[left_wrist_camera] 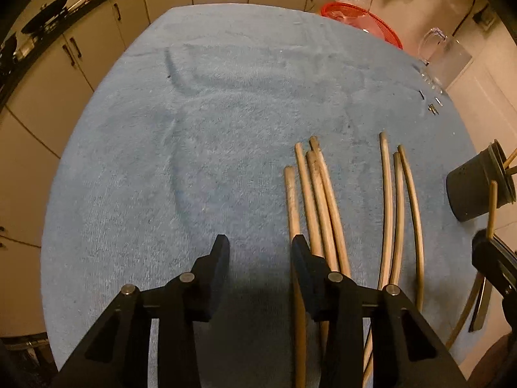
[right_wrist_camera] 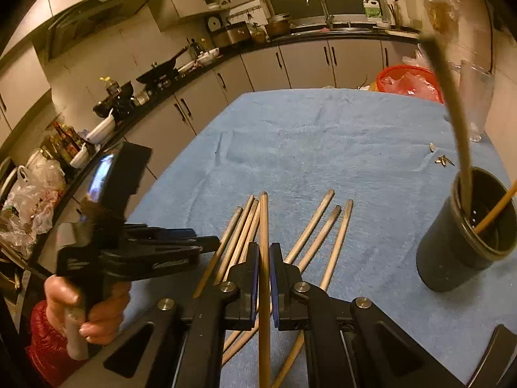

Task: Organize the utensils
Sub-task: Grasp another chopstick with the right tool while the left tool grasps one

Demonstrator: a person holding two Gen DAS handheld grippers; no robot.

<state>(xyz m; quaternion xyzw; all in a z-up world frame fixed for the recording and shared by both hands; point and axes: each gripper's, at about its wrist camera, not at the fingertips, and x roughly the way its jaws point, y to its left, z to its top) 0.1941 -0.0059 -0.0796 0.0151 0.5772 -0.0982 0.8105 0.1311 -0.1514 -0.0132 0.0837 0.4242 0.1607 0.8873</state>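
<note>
Blue towelling covers the counter, where chopsticks lie in loose bundles near its front edge, within reach of the dark holder by the right edge that already takes two. The right gripper tilts down, jaws closed on one chopstick — likely bound for that holder. The left gripper points steeply down beside the left bundle, jaws apart on nothing.

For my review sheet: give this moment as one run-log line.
right gripper: shut on one chopstick | left gripper: open, empty, over blue towel | loose chopsticks on towel | black holder: two sticks inside
</note>
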